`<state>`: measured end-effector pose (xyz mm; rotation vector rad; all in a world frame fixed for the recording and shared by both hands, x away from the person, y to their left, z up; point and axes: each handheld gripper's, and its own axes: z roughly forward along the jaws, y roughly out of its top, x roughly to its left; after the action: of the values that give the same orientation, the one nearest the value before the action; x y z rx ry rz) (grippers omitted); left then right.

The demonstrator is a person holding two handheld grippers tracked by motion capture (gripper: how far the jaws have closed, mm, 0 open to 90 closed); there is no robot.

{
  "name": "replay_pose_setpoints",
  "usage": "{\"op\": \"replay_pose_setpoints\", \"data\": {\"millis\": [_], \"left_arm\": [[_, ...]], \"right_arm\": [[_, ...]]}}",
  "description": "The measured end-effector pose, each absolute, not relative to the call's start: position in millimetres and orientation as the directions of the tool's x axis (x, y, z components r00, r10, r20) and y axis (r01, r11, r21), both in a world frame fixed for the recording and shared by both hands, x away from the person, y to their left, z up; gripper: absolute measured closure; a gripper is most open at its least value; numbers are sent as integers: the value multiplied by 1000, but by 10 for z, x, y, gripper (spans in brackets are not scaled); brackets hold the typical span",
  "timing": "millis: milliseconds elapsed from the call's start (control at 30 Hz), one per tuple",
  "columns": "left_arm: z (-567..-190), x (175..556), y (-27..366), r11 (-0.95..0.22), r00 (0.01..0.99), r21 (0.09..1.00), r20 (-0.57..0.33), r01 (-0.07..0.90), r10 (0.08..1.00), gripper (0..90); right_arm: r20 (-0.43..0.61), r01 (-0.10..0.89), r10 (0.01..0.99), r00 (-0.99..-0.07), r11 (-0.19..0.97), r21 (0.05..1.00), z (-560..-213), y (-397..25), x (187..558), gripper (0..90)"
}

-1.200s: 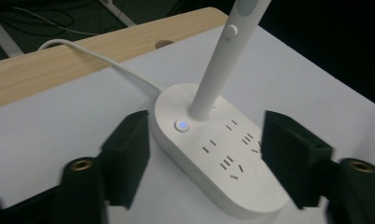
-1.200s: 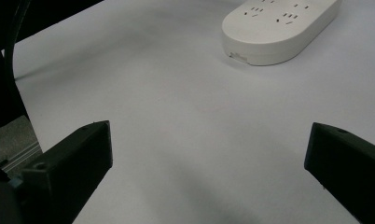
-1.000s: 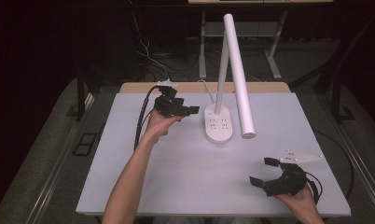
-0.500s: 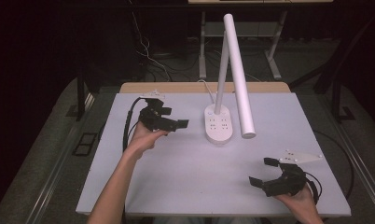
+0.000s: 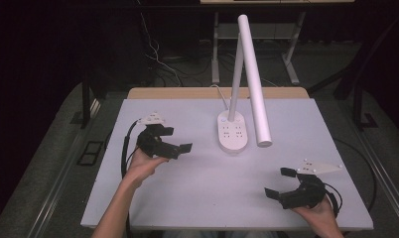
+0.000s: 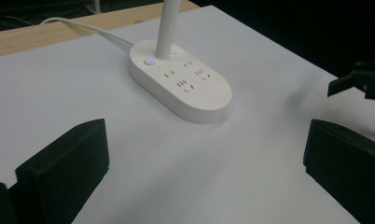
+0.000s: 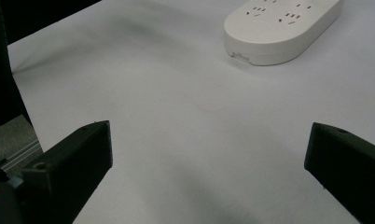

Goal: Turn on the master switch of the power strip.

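on white table (image 5: 187, 198) | lamp base (image 5: 232, 132) mid-back | both tongs agape, empty | dark room

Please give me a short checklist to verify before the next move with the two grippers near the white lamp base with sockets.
1. Left gripper jaws apart, nothing between them: ok.
2. Right gripper jaws apart, nothing between them: ok.
3. Lamp base flat on the table, apart from both grippers: ok.
4. White surface between the left gripper and the base free of objects: ok.
5. Lamp head tilts down over the table at the base's right; it may obstruct a move from the right: not ok.
6. Sockets on the base are free of plugs: ok.
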<state>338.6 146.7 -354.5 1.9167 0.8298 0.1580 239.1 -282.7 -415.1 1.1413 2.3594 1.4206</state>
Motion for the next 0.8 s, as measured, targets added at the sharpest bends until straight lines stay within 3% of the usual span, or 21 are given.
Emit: {"op": "replay_pose_setpoints", "data": {"millis": [800], "left_arm": [[-4003,2731,1792,-215,733,841,-274,497,623,0]], "right_arm": [[235,528,682,-692,257,809,-4147,-2816,2364,3]]}}
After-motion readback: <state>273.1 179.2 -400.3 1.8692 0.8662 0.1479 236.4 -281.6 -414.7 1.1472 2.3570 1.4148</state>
